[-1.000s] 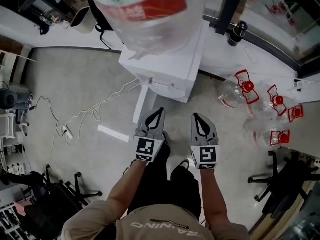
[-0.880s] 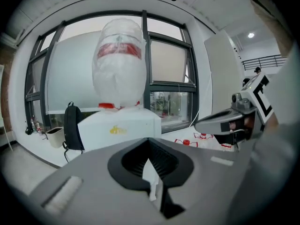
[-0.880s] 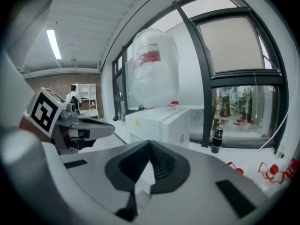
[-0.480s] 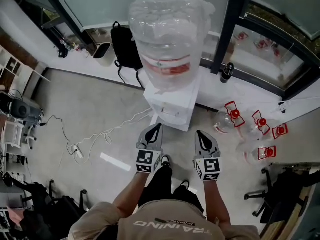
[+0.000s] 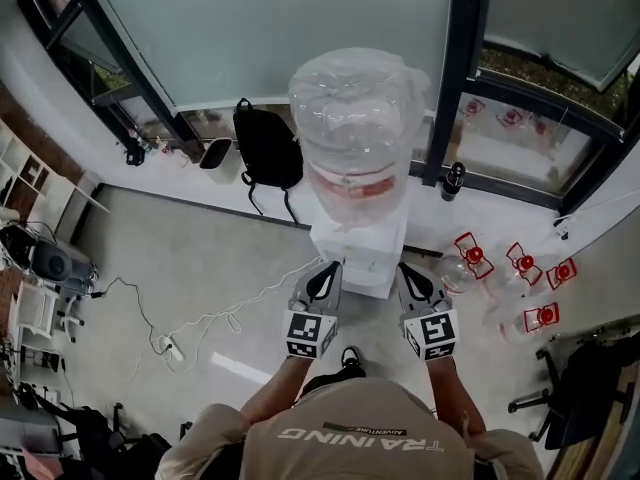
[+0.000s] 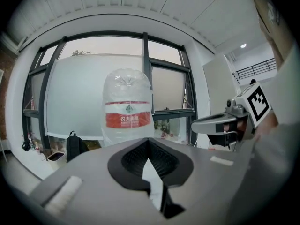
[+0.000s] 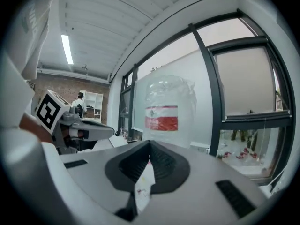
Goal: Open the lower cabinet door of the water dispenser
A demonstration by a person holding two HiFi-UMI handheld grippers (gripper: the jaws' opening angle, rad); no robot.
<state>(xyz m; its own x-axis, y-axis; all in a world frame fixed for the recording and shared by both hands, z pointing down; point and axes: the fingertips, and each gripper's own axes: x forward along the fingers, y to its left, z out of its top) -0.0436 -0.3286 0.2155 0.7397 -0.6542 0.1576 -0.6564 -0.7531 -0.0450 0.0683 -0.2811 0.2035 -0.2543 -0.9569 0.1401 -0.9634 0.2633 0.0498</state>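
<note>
Both claws are closed on nothing. The left gripper (image 5: 326,268) and right gripper (image 5: 410,270) point roughly level at the bottle (image 5: 355,138) atop the water dispenser (image 5: 358,253), just ahead. The lower cabinet door shows in no view. I judge it lies below both tips, neither hand nearer.

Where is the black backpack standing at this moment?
In the head view the black backpack stands at the foot of the window, just left of the water bottle, with a small bin at its left.
</note>
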